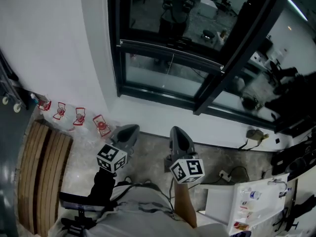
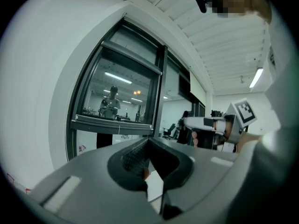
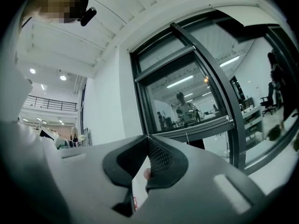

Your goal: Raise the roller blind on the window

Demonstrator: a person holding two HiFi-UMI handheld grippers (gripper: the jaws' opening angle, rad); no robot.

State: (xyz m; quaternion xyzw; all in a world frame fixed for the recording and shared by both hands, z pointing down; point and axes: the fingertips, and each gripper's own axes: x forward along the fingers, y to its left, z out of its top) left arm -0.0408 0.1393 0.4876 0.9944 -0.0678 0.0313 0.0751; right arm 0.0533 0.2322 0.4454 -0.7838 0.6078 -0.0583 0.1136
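The window (image 1: 163, 90) has a dark frame, and its glass mirrors the room. A grey horizontal bar (image 1: 170, 51) crosses the pane, and a thin cord (image 1: 171, 64) hangs from its middle. Both grippers point level at the window from a short way off and touch nothing. My left gripper (image 1: 129, 128) is shut and empty, its tips meeting (image 2: 148, 140) below the bar (image 2: 112, 122) and cord (image 2: 119, 130). My right gripper (image 1: 177, 130) is shut too, with nothing in it (image 3: 147, 136). The bar (image 3: 201, 126) lies to its right.
A white wall runs left of the window. Several red-and-white items (image 1: 79, 115) line the floor at its foot. A slatted wooden bench (image 1: 42, 172) stands at the left. At the lower right are a white unit (image 1: 247, 201) and a power socket with cables (image 1: 224, 174).
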